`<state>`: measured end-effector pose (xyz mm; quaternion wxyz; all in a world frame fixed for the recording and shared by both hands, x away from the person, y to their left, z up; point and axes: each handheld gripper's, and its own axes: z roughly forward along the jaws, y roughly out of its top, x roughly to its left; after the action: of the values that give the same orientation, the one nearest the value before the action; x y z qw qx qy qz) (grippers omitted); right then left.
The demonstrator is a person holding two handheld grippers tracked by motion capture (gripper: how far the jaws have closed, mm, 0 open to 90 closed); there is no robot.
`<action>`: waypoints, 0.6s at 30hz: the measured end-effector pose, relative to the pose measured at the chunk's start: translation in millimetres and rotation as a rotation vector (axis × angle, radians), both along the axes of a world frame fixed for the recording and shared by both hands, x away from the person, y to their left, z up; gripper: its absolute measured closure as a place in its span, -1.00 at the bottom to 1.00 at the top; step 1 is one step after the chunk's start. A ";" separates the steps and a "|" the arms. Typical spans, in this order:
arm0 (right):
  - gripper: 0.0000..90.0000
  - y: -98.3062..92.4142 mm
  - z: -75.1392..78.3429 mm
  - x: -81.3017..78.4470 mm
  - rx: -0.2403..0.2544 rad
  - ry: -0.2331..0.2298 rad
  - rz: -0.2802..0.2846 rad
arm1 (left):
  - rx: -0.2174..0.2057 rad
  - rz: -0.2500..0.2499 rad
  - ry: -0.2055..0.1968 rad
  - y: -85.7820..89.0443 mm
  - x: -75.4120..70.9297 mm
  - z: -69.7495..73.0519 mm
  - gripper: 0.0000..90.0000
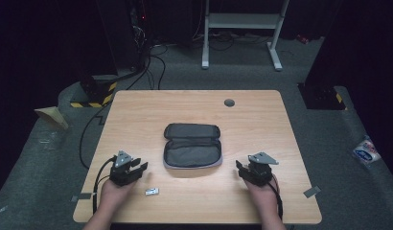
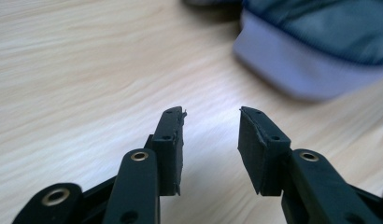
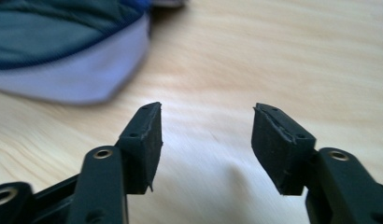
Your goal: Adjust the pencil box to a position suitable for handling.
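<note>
Flanking the open grey pouch [image 1: 192, 146], both grippers rest low at the near half of the table [image 1: 137, 103]. The pouch lies mid-table, its long axis running left to right. Left gripper [image 1: 143, 166]: jaws apart, empty, pouch to its right. Right gripper [image 1: 238, 166]: jaws apart, empty, pouch to its left. Both stand about equally near. A small white item [image 1: 152, 191] lies near the left hand [image 1: 113, 194].
</note>
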<state>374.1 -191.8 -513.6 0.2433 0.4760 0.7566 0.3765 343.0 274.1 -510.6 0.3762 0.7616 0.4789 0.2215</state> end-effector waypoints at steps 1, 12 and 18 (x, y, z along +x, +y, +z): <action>-0.07 -4.0 -1.8 -2.2 0.001 0.005 -0.006 | -0.003 -0.005 0.007 6.2 -2.9 -3.0 0.35; -0.30 -23.3 -9.6 -18.0 -0.050 0.106 -0.066 | 0.023 -0.013 0.001 23.4 -14.4 -12.8 0.18; -0.32 -21.5 -9.9 -14.4 -0.054 0.104 -0.066 | 0.068 -0.025 0.021 22.6 -14.8 -14.4 0.10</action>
<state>359.7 -213.4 -523.5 0.2287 0.5128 0.7620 0.3225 328.2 296.7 -525.0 0.3477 0.7822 0.4655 0.2250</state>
